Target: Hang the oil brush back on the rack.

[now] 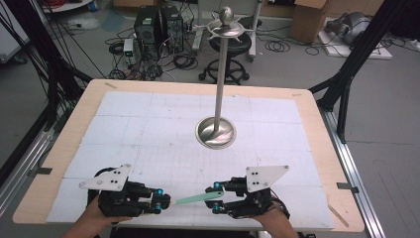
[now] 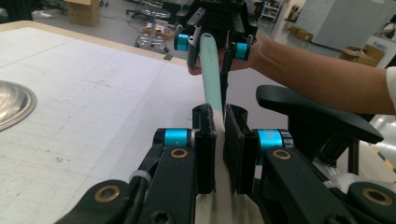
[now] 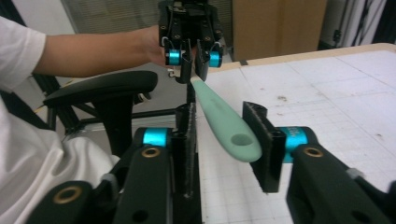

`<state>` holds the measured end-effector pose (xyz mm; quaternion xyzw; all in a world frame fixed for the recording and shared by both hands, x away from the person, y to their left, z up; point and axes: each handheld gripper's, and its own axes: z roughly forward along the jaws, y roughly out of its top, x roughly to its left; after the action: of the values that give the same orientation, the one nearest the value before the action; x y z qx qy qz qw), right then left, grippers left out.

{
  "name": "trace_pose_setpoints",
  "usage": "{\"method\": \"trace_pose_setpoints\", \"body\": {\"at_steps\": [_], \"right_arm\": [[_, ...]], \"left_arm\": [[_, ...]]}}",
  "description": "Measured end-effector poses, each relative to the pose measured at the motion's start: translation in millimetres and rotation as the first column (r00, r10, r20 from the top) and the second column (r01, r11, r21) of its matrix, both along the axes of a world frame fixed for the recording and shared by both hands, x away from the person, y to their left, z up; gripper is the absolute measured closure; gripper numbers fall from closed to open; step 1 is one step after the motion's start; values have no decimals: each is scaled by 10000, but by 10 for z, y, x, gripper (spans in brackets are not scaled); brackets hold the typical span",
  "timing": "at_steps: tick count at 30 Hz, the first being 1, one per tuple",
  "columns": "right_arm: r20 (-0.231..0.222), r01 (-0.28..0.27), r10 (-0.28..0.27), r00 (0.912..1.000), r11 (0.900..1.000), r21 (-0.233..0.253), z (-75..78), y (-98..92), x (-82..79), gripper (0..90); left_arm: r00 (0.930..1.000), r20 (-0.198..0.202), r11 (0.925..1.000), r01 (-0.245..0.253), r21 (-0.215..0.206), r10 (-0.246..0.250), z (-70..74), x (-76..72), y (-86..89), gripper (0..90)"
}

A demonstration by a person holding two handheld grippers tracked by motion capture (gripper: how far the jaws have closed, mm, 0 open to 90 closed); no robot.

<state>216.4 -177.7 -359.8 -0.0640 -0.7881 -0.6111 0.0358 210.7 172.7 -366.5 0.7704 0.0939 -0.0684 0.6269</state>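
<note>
A mint-green utensil handle [image 1: 198, 199] spans the gap between my two grippers near the table's front edge. My left gripper [image 1: 159, 201] is shut on its pale wide end, seen close up in the left gripper view [image 2: 219, 116]. The handle [image 2: 211, 70] runs on to my right gripper [image 2: 211, 44]. In the right gripper view, the handle's rounded end with a hole [image 3: 233, 137] lies between the jaws of my right gripper [image 3: 224, 116], which stand apart, open. The left gripper [image 3: 194, 60] is farther off, holding the other end.
A tall metal stand with a round base [image 1: 216, 132] and hooked top [image 1: 226, 27] rises mid-table; its base [image 2: 11, 102] edges the left gripper view. A black chair armrest [image 3: 102, 86] sits by the table's front edge. A stool [image 1: 230, 47] and cables lie beyond the table.
</note>
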Motion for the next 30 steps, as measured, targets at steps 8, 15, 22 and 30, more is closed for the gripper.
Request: {"method": "trace_pose_setpoints", "body": {"at_steps": [8,15,22,30], "right_arm": [[-199,-371,372,9991,9993,88,67,-9,-13,741],[-802,-258,239,9965,9994,-227,146,19,11,749],[-962,-54,-19,9954,9971,-759,212,96,28,756],[-1202,308,-449,9917,9927,-1170,315,194,49,760]], "left_arm": [[9996,-74,9996,263,-85,-263,-28,6,-13,820],[9998,85,9992,196,355,-200,-69,20,-56,819],[9995,315,9967,54,814,-79,-116,29,-81,818],[9985,130,9892,-546,1361,533,-117,31,-107,650]]}}
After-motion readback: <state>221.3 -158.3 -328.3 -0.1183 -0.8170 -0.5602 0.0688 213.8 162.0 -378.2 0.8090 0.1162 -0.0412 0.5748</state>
